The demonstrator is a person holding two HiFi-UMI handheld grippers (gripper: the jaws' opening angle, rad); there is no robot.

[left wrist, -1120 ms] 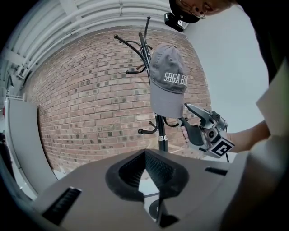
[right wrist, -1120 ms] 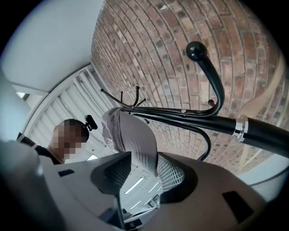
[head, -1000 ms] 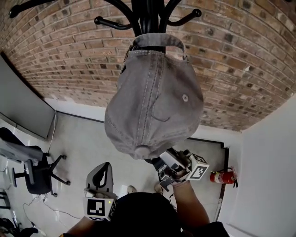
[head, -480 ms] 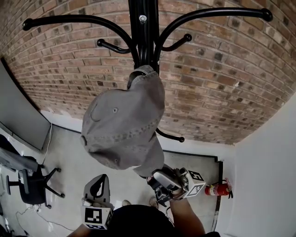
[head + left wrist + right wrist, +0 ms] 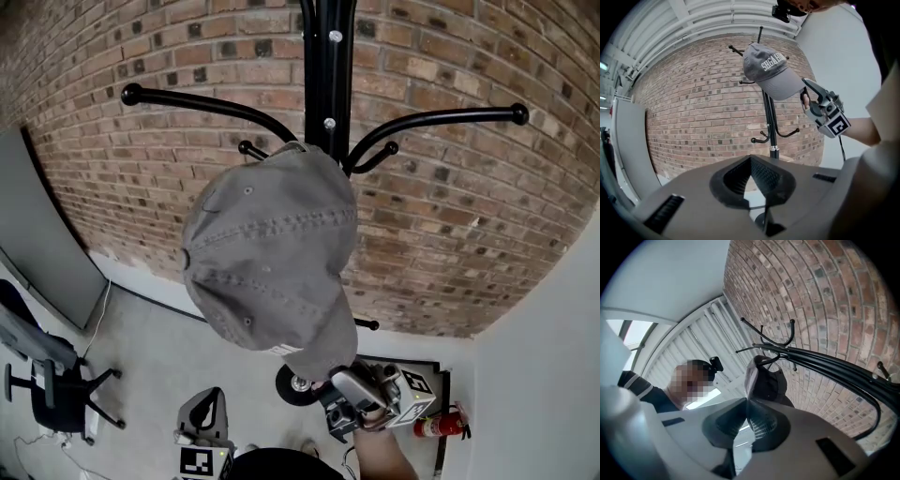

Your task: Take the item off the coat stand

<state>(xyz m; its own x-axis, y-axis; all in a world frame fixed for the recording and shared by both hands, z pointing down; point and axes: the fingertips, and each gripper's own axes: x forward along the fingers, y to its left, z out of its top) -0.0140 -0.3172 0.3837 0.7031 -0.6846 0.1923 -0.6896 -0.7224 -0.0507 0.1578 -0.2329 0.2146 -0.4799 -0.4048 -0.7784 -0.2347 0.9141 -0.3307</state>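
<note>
Our right gripper (image 5: 352,401), at five o'clock, is closing on the brim of the grey cap (image 5: 267,253), which seemingly hangs from the coat stand (image 5: 330,84). Our left gripper (image 5: 752,168) is clenched and empty.

The left hand-held gripper (image 5: 208,405), at the lower left of the head view, is a grey moulded shell with black ribbed pads and a cube of black-and-white square markers. The right hand-held gripper (image 5: 335,382), lower centre, is grey with the same cube and a thin black cable; its jaws are closing with the brim of the cap (image 5: 267,253) between them. A pale sleeve (image 5: 883,101) fills the left gripper view's right edge. A small black camera (image 5: 715,363) sits on the head.
</note>
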